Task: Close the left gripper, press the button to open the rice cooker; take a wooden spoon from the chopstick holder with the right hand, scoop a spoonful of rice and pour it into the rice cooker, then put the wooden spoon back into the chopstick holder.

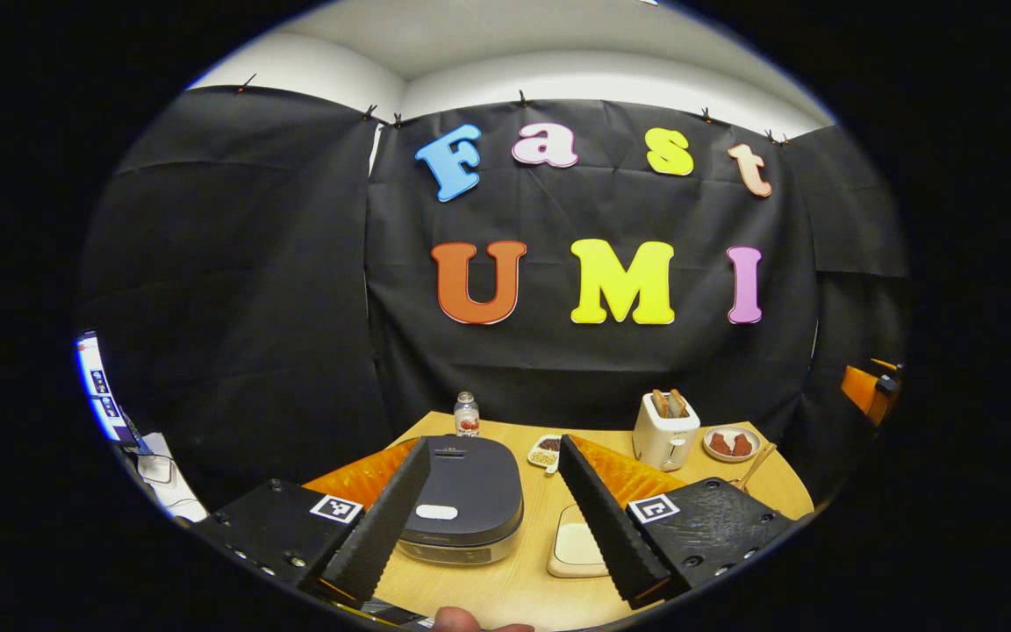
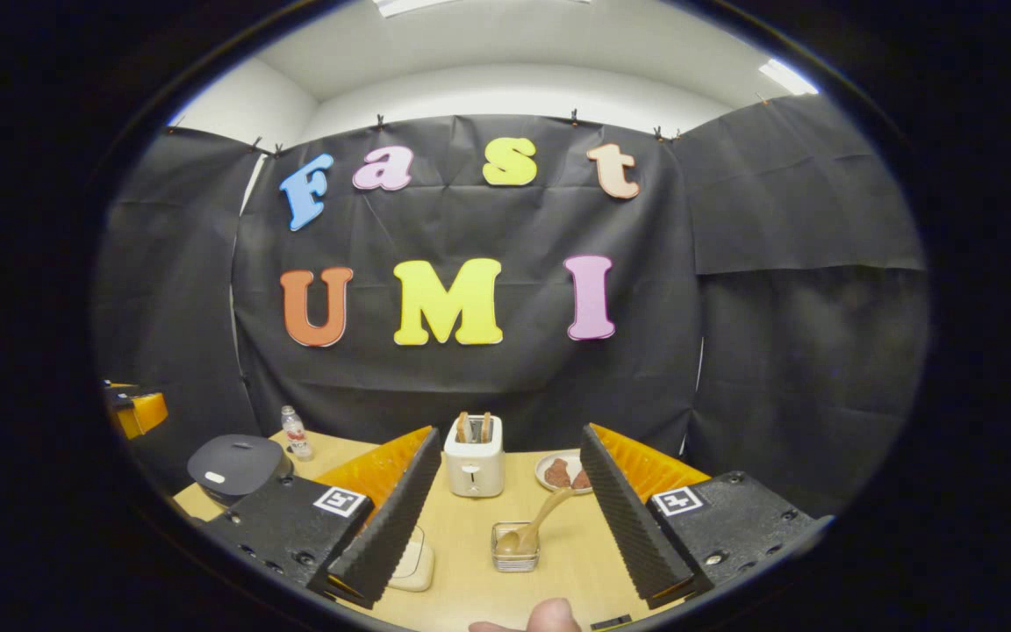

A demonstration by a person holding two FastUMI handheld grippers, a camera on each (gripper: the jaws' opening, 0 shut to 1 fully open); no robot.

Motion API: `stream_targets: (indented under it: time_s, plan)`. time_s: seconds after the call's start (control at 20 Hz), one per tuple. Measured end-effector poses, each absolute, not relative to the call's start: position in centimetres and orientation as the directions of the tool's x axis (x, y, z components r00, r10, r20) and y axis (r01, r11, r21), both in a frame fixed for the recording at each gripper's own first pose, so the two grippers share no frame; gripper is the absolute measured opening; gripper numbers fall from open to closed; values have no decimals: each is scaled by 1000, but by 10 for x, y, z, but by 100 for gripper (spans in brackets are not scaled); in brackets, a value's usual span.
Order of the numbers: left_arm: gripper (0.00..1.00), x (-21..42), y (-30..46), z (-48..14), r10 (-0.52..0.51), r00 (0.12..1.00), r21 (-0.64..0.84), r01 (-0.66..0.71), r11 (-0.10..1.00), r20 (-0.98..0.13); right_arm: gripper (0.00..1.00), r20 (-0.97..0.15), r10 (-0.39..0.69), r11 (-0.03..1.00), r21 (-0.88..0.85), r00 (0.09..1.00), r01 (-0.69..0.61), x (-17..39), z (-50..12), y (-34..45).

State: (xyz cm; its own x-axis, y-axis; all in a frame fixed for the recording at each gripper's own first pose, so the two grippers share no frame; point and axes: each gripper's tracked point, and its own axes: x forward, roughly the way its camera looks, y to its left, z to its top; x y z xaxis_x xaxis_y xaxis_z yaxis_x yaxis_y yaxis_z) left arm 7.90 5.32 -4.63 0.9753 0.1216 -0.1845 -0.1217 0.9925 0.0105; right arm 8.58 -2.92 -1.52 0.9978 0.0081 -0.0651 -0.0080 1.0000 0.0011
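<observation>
A dark grey rice cooker stands on the wooden table with its lid down and a pale button on the front. My left gripper hovers open just before it, one finger to each side. A small white dish of rice sits behind the cooker to its right. In the right gripper view, a wooden spoon leans in the small chopstick holder, between the fingers of my open right gripper. The rice cooker lies far to the left there.
A white toaster with bread, a plate of reddish food and a small bottle stand along the back of the table. A white square pad lies beside the cooker. A thumb shows at the bottom edge.
</observation>
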Motion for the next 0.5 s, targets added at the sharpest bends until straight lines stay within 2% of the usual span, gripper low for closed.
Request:
stream_targets:
  time_s: [0.15,0.25,0.3,0.35,0.4,0.45,0.5]
  plan:
    - [95,92,69,-77,103,946,-1,-109,994,-309,100,-66,6,1000,0,998,-6,93,-16,-34]
    - [86,99,78,-97,74,912,-23,-91,996,-402,100,-67,-1,1000,3,998,1,97,-17,-40]
    - [65,103,84,-107,68,895,-31,-91,995,-440,100,-67,-5,1000,4,998,5,99,-17,-43]
    - [57,105,90,-116,69,878,-38,-98,994,-474,100,-67,-10,1000,6,998,10,101,-17,-46]
    - [58,109,95,-123,62,865,-47,-98,994,-498,100,-69,-16,1000,6,998,16,103,-18,-50]
    - [44,113,100,-130,65,850,-55,-109,992,-522,100,-72,-22,1000,5,997,22,104,-20,-55]
    - [19,117,107,-138,65,837,-71,-123,990,-544,100,-77,-29,1000,5,997,29,106,-22,-59]
